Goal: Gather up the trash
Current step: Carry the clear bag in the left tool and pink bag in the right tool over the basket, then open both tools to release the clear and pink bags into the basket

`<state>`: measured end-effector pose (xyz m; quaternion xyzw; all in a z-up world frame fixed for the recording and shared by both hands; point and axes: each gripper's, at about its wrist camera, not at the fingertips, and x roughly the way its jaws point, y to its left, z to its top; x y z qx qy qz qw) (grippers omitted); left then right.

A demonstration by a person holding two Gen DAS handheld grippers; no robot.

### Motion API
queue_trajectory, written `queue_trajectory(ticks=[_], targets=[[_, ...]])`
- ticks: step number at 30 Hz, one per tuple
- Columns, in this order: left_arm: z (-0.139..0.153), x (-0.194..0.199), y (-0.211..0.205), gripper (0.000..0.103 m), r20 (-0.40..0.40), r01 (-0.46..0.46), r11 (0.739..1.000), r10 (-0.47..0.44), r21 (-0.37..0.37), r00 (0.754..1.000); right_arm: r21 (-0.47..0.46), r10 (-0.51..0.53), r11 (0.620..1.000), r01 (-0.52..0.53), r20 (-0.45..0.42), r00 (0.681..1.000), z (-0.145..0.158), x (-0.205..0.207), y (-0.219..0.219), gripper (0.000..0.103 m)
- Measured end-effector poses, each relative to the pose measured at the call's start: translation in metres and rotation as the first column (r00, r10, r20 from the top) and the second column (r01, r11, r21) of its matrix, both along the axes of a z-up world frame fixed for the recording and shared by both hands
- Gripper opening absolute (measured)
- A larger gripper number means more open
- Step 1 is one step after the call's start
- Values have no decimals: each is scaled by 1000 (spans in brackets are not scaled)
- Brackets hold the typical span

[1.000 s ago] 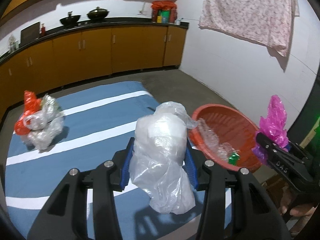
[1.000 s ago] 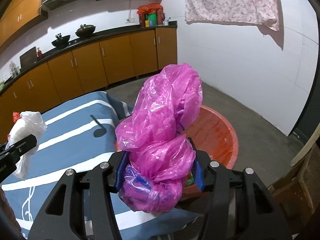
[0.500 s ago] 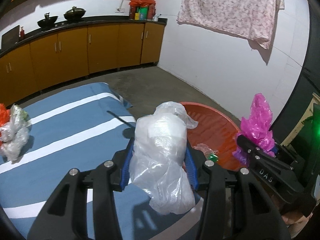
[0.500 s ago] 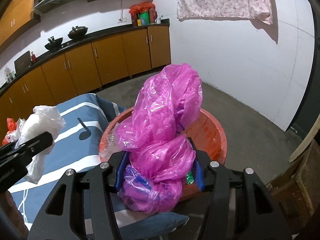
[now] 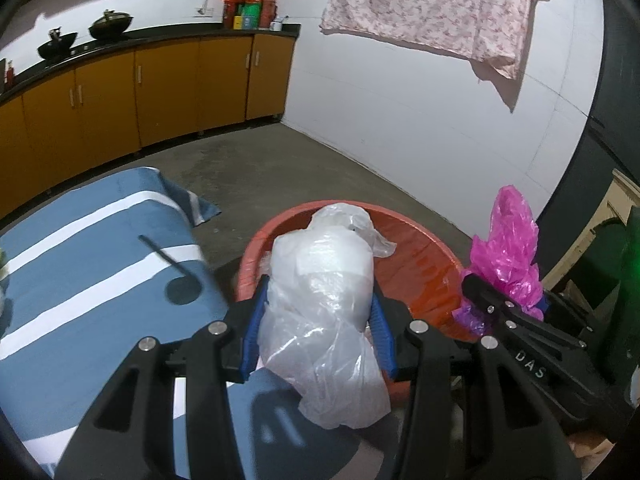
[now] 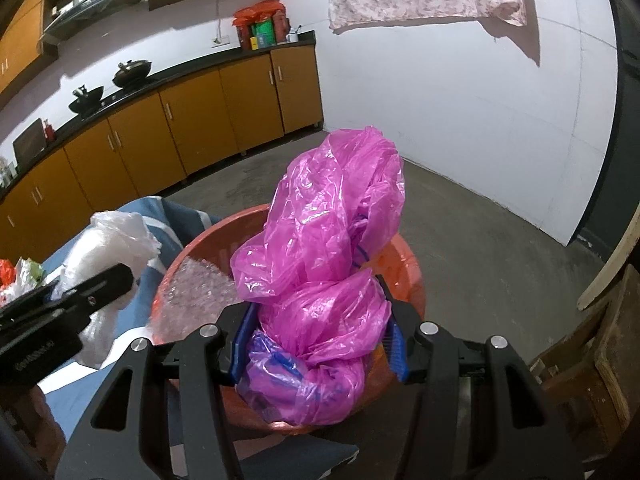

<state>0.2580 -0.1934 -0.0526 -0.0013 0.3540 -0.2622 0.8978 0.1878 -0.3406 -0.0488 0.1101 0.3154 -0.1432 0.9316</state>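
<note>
My left tongs (image 5: 318, 328) are clenched on a clear plastic bag (image 5: 324, 320), my right tongs (image 6: 318, 344) on a pink plastic bag (image 6: 324, 248), both over the red basin (image 6: 408, 276) off the bed's (image 5: 80, 264) corner. I judge both wads light, soft, crinkly and slippery, so squeezing the bunched middle holds best; loose tails may snag.

Crinkled clear plastic bag (image 5: 324, 320), glossy pink plastic bag (image 6: 324, 248), smooth shiny red plastic basin (image 5: 424, 264), matt striped blue cloth (image 5: 80, 264).
</note>
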Motion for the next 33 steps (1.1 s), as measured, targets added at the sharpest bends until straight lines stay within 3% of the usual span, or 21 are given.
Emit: queue_trajectory(ticks=[24,33], targets=[[-23,31,-41,46,-53,62,998,-60,22,997,12,48,999,-48,9,999,-6,13,-16,54],[-24,35,-39,62,-70,46,999,-45,7,997,35,63,997,-64,24,998,-8,12,-24,64]])
